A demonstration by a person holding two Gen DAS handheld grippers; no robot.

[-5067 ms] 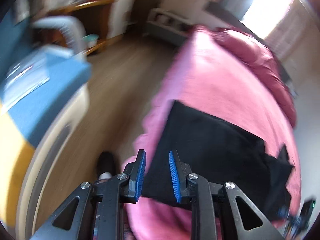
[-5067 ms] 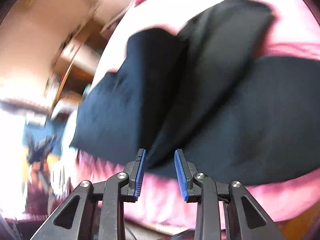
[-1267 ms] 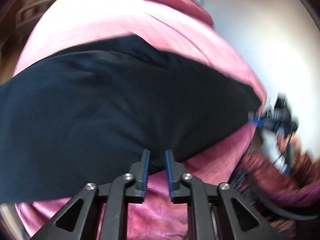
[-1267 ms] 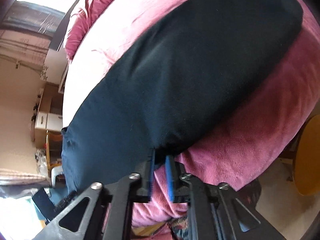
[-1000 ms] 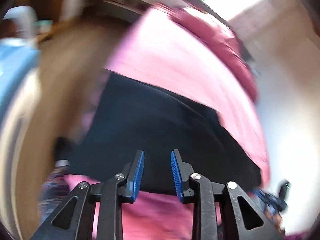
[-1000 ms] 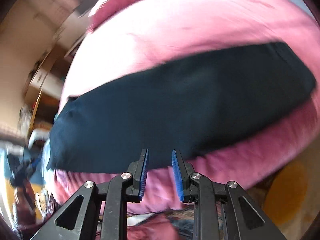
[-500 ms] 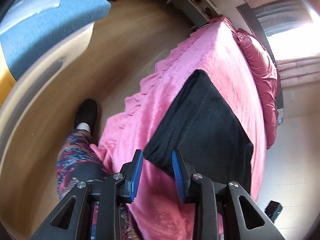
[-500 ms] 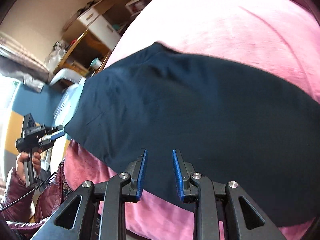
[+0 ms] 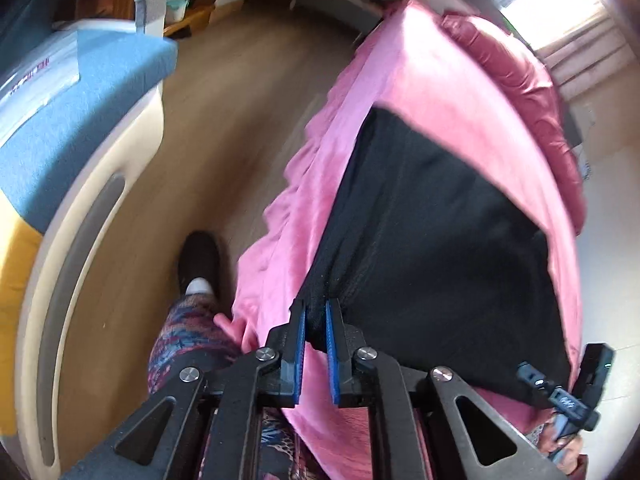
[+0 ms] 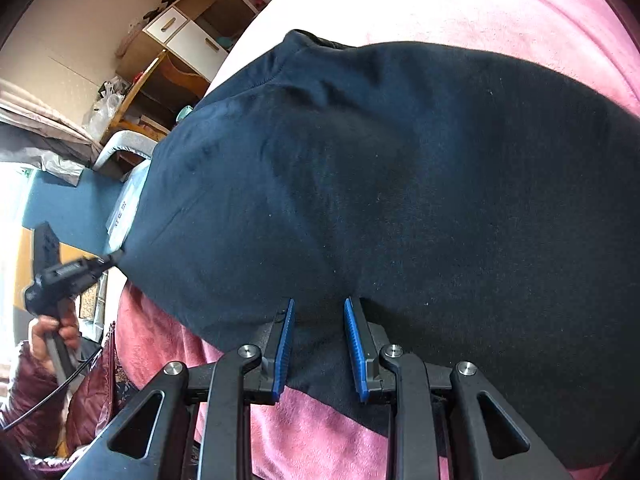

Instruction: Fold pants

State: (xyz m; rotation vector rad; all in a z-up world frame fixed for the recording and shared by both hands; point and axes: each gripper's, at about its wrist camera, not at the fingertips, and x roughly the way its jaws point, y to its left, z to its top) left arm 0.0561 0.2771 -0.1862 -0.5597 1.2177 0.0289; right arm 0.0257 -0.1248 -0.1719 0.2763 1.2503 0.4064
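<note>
Presently: pants (image 9: pixel 432 240), dark, soft, limp, light; left gripper (image 9: pixel 316 320) fingers just closed, pinching lower-centre corner; right gripper (image 10: pixel 319 328) fingers open astride hem.

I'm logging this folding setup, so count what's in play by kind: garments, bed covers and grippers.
Garments: 1, the dark pants.
Bed covers: 1, the pink blanket under them.
Grippers: 2, the left gripper, which has just been closing and is pinching a corner of the pants, and the right gripper, with the pants' near edge between its open jaws.
Total: 4.
</note>
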